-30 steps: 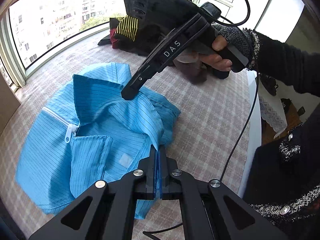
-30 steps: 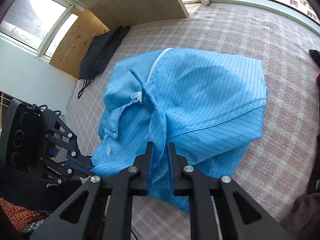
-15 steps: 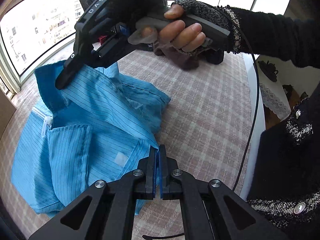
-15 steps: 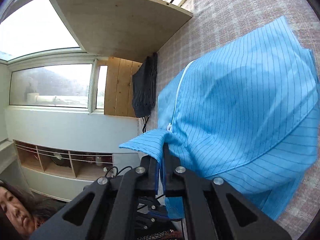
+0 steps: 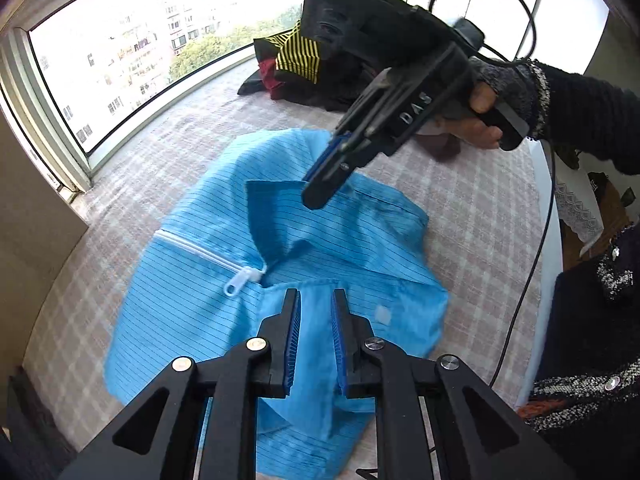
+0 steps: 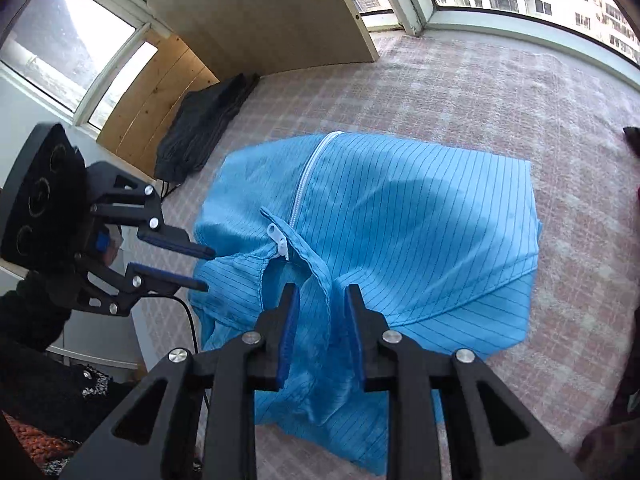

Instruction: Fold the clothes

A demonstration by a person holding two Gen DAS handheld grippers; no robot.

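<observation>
A light blue pin-striped jacket (image 5: 192, 292) (image 6: 420, 232) with a white zipper (image 5: 200, 250) (image 6: 304, 176) lies crumpled on the pink checked cover (image 5: 472, 216) (image 6: 460, 80). My left gripper (image 5: 316, 294) (image 6: 205, 268) is open just over the jacket's near edge, with loose cloth below its fingers. My right gripper (image 6: 320, 290) (image 5: 320, 192) is open too. It hovers above the collar, and a collar strip runs up between its spread fingers without being pinched. A hand (image 5: 480, 120) holds the right gripper.
A pile of clothes with a yellow-and-black striped piece (image 5: 300, 56) sits at the far window side. A dark folded garment (image 6: 200, 136) lies by a wooden board (image 6: 260, 20). A black cable (image 5: 520, 300) hangs along the cover's right edge.
Both grippers were shut on the jacket's cloth and the right one had lifted the collar. Now both have opened, and the jacket has dropped back onto the cover.
</observation>
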